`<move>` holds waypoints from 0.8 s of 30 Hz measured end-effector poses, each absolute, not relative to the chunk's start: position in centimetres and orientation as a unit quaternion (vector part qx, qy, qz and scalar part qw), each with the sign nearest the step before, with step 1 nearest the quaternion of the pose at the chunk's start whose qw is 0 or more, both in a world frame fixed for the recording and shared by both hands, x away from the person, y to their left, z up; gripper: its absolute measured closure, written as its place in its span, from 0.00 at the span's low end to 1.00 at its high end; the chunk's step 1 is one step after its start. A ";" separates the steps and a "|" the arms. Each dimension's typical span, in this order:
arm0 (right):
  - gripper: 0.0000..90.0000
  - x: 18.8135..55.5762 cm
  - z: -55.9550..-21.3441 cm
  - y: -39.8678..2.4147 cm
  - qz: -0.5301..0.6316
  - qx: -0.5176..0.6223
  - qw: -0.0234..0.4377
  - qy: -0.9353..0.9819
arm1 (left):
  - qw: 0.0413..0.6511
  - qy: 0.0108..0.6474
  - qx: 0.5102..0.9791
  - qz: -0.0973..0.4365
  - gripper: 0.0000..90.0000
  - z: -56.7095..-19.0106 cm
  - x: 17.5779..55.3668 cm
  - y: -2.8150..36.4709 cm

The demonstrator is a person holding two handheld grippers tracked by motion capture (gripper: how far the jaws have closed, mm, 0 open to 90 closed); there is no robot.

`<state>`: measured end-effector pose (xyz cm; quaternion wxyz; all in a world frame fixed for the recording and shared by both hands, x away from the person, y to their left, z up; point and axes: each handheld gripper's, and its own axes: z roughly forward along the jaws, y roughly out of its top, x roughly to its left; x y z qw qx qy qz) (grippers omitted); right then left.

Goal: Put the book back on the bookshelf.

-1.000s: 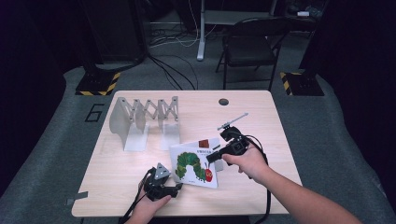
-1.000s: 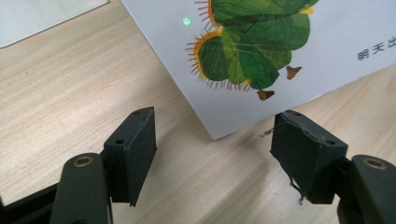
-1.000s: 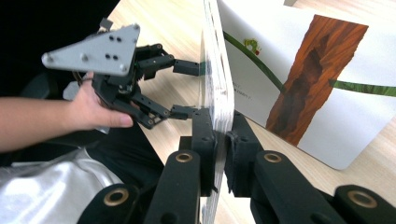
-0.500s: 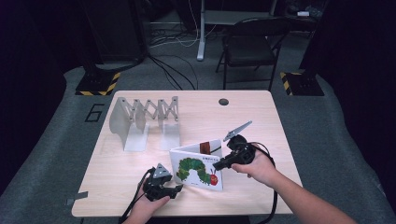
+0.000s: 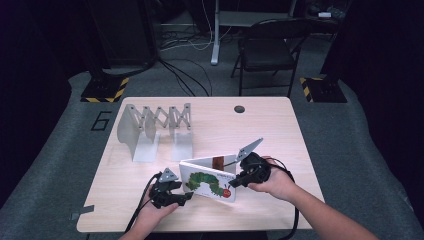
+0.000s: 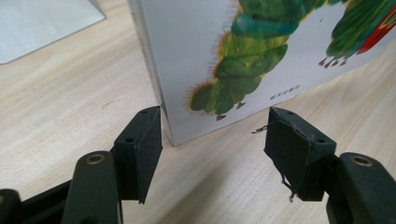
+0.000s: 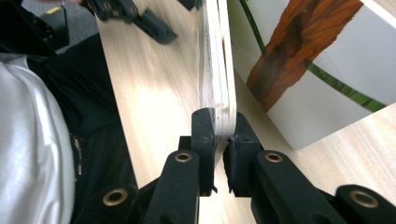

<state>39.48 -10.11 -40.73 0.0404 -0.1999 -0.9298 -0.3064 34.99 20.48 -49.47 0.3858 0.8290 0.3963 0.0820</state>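
Nearby: folding rack | book | right gripper pinching cover

Lab or studio-type recording space, not a home. Light wood table stands alone on grey carpet with dark surroundings. Hazard-striped black-yellow bases off the table's far corners, a "6" marked on the floor by its left edge, loose cables running behind, black folding chair past the far edge.

Overhead view; two close views, shared book
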 end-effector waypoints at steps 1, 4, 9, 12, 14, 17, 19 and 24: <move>0.93 39.5 -40.8 -10.1 -0.305 -0.197 0.036 -0.931 | 0.385 0.394 0.830 0.087 0.40 -49.3 35.2 20.7; 0.93 39.7 -41.2 -9.9 -0.298 -0.177 0.018 -0.938 | 0.387 0.390 0.831 0.089 0.40 -49.0 35.4 21.0; 0.91 40.1 -41.9 -9.4 -0.273 -0.144 -0.023 -0.951 | 0.397 0.380 0.830 0.095 0.40 -48.8 35.6 21.6; 0.90 40.3 -41.9 -9.5 -0.268 -0.135 -0.028 -0.953 | 0.399 0.384 0.827 0.095 0.40 -48.9 35.5 21.6; 0.90 40.4 -41.9 -9.5 -0.271 -0.134 -0.037 -0.952 | 0.399 0.385 0.828 0.089 0.39 -49.0 35.7 21.7; 0.89 40.7 -41.9 -9.6 -0.265 -0.137 -0.040 -0.954 | 0.399 0.373 0.833 0.088 0.37 -48.7 36.0 21.9; 0.88 40.8 -42.0 -9.6 -0.272 -0.140 -0.042 -0.951 | 0.399 0.374 0.833 0.084 0.37 -48.6 36.1 21.9; 0.88 41.0 -41.9 -9.6 -0.265 -0.140 -0.042 -0.953 | 0.401 0.362 0.838 0.076 0.30 -47.4 36.8 21.6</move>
